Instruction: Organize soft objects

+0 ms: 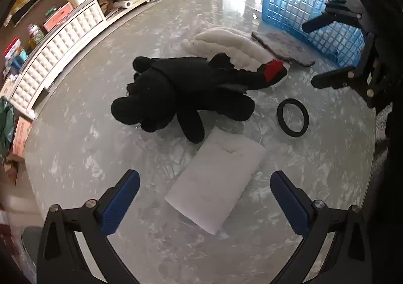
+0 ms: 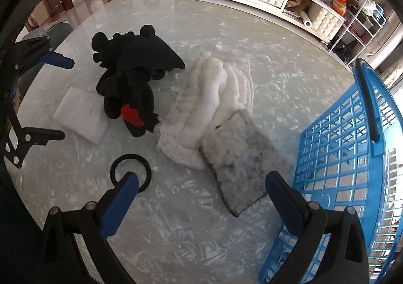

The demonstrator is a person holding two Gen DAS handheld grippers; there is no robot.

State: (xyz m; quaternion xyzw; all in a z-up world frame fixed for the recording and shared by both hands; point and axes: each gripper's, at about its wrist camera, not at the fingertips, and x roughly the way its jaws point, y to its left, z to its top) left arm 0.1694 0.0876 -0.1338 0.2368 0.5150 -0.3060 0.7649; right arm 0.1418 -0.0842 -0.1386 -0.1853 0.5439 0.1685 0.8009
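I had the left gripper (image 1: 204, 194) spread wide and empty above the near end of the white foam block (image 1: 216, 183) on the marble table (image 1: 88, 153). The right gripper (image 2: 201, 194) was equally wide and held nothing, between the black ring (image 2: 131, 173) and the grey pad (image 2: 239, 158). The black plush dragon (image 1: 181, 92) lay beside the white quilted cushion (image 2: 201, 107), with the blue basket (image 2: 352, 158) at the table's far right.

Right tool (image 2: 201, 190) hangs wide open over the table (image 2: 176, 246), gripping nothing. Ahead: a grey pad (image 2: 239, 160) overlapping a white fluffy cloth (image 2: 204, 105), with a blue basket (image 2: 347, 158) just to the right. Black plush (image 2: 131, 70) lies partly on a white foam block (image 2: 80, 115) — black ring (image 2: 147, 170) nearby.
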